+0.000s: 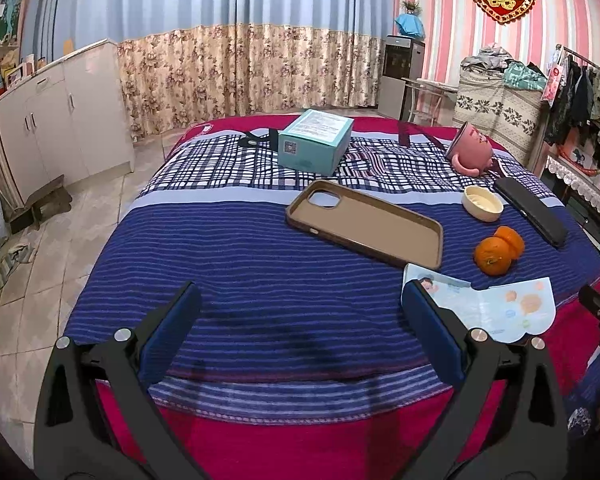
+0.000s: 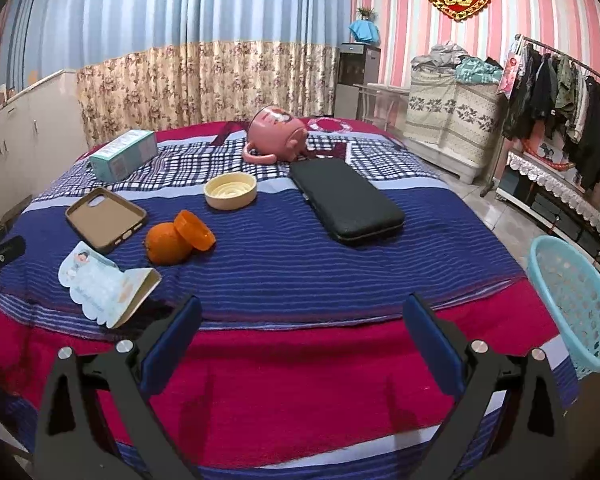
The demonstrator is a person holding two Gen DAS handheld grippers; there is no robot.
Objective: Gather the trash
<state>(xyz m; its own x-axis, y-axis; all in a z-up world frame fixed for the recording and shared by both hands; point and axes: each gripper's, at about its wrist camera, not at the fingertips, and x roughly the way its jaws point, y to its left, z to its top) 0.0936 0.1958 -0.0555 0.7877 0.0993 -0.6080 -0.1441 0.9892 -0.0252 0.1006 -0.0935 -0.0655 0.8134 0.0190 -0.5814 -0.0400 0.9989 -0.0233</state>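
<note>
So I am hovering both tools short of the bed's near edge, because nothing has been picked yet and I am judging what counts as trash. The left gripper point(image 1: 300, 320) is hanging released, jaws spread wide with nothing between them, over the blue striped blanket point(image 1: 240, 248). The right gripper point(image 2: 300, 332) is likewise spread and empty, over the red cover at the near edge.

The likeliest trash, I am guessing, is lying toward the near edge: a folded printed card package point(image 2: 100, 284), standing half open like a tent, and just behind it the orange peel point(image 2: 180, 238), two pieces touching. The card is sitting right beside my left tool's right finger in the left view, so it looks the easier first reach.

The light blue basket point(image 2: 572, 308) is leaning off the bed's near right corner, mouth tipped toward the bed, presumably so things can be dropped in; I am seeing nothing inside it. The cream round lid point(image 2: 230, 190) is resting hollow side up and empty toward the middle. The pink mug point(image 2: 278, 134) is lying on its side near the far edge, contents not visible. The teal box point(image 1: 316, 144) is sitting closed near the far edge.
</note>
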